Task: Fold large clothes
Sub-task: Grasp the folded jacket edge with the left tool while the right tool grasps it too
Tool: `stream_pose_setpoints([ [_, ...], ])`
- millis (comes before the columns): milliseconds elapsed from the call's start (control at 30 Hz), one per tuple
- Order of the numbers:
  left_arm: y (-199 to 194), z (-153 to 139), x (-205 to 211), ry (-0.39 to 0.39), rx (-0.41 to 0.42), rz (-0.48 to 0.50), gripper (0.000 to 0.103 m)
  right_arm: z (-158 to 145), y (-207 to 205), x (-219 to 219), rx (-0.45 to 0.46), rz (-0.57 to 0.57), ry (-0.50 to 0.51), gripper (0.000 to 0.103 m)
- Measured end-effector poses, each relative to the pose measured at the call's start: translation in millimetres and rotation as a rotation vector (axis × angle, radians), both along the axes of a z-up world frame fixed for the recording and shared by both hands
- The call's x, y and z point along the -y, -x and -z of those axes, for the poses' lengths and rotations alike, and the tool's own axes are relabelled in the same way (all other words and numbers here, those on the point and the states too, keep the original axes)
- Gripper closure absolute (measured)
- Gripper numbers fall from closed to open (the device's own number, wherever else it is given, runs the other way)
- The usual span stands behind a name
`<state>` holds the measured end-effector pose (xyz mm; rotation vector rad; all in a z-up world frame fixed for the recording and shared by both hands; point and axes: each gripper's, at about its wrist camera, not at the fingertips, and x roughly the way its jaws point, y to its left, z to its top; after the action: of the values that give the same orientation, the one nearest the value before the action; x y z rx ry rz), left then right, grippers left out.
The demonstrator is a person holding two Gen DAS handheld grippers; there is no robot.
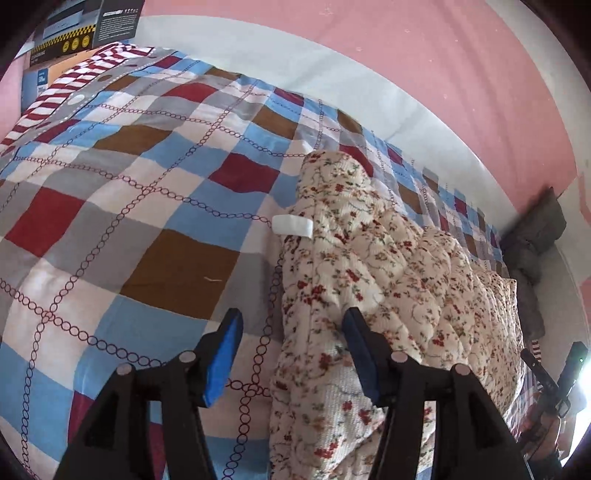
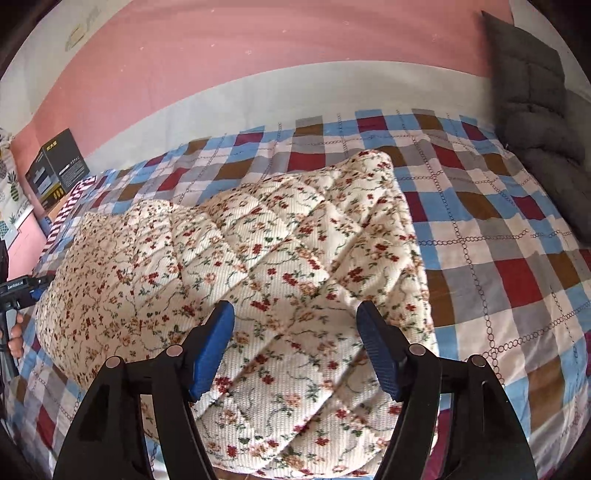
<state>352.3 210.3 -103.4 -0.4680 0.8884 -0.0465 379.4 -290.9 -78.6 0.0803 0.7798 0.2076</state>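
Note:
A quilted cream garment with small red flowers (image 2: 258, 258) lies folded on the checked bed cover (image 2: 517, 258). In the left wrist view the garment (image 1: 388, 258) runs from near centre to the right, with a white label (image 1: 293, 224) at its left edge. My left gripper (image 1: 291, 332) is open above the garment's left edge, one finger over the cover, one over the fabric. My right gripper (image 2: 295, 325) is open above the near part of the garment. Neither holds anything.
The checked cover (image 1: 129, 221) covers the bed. A dark grey cushion (image 2: 535, 129) sits at the far right corner. Cardboard boxes (image 1: 74, 33) and a red-and-white striped cloth (image 1: 66, 88) lie at the far left. A pink and white wall (image 2: 258, 74) runs behind.

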Motion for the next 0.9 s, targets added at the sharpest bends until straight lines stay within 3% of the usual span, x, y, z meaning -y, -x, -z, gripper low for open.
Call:
stream_pose_setpoints([
  [133, -14, 12, 8, 0.031, -0.019, 0.071, 0.044, 7, -10, 29, -0.026, 0.055, -0.055, 0.033],
  [233, -23, 23, 1, 0.105, -0.02, 0.056, 0.04, 13, -10, 48, -0.017, 0.074, -0.14, 0.033],
  [300, -25, 25, -3, 0.146, -0.021, 0.043, 0.04, 8, -10, 49, 0.002, 0.103, -0.11, 0.031],
  [400, -22, 21, 0, 0.131, 0.007, 0.049, 0.042, 5, -10, 60, 0.019, 0.124, -0.113, 0.028],
  [533, -29, 31, 2, 0.157, -0.001, 0.067, 0.038, 33, -32, 79, -0.098, 0.108, -0.199, 0.028],
  [600, -34, 39, -3, 0.225, -0.013, 0.069, 0.036, 55, -45, 93, -0.178, 0.096, -0.331, 0.018],
  [700, -41, 53, -11, 0.31, -0.05, 0.083, 0.028, 78, -59, 112, -0.252, 0.083, -0.515, 0.012],
  [800, -53, 62, -13, 0.346, -0.073, 0.134, 0.024, 89, -70, 117, -0.292, 0.051, -0.559, 0.008],
  [900, -66, 63, -5, 0.307, -0.104, 0.191, 0.022, 93, -78, 117, -0.32, 0.034, -0.575, 0.006],
])
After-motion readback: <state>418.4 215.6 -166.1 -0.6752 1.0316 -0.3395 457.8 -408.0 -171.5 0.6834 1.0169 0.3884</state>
